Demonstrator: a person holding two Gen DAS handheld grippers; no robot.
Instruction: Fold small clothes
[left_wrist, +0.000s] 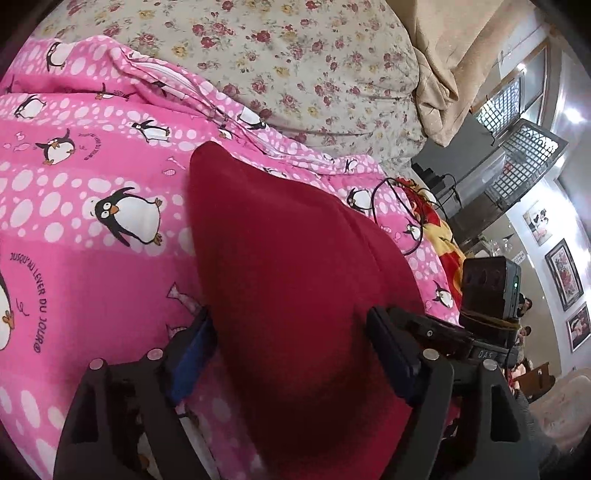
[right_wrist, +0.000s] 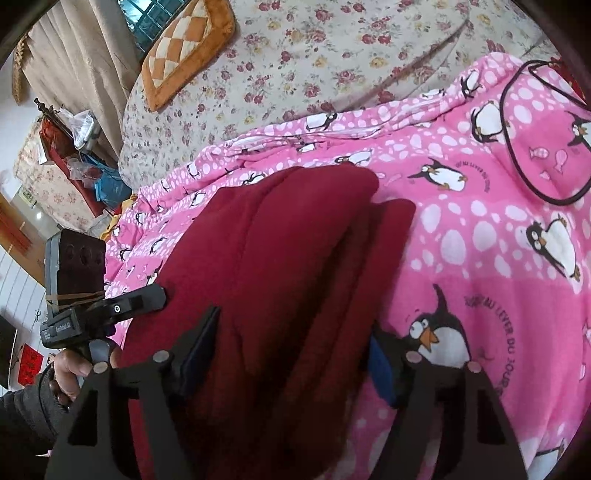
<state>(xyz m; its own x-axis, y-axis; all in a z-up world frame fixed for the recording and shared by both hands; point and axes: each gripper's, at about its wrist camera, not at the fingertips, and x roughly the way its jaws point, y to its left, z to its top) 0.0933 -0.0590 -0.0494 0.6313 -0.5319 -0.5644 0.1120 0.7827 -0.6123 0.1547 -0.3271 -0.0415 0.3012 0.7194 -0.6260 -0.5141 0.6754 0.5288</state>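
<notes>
A dark red garment (left_wrist: 280, 251) lies folded on the pink penguin quilt (left_wrist: 85, 229). My left gripper (left_wrist: 291, 332) is open, its jaws spread wide on either side of the garment's near end. In the right wrist view the same red garment (right_wrist: 280, 240) shows in stacked folds on the quilt (right_wrist: 498, 295). My right gripper (right_wrist: 295, 339) is open too, straddling the garment's near end. Whether the fingers touch the cloth cannot be told. The other gripper shows in each view: the right one (left_wrist: 491, 295) and the left one (right_wrist: 81, 288), held by a hand.
A floral bedspread (left_wrist: 295, 55) lies beyond the quilt. A black cable (right_wrist: 535, 147) loops on the quilt's far side. An orange checked cushion (right_wrist: 184, 48) lies at the back. Curtains, furniture and framed pictures (left_wrist: 563, 273) stand past the bed's edge.
</notes>
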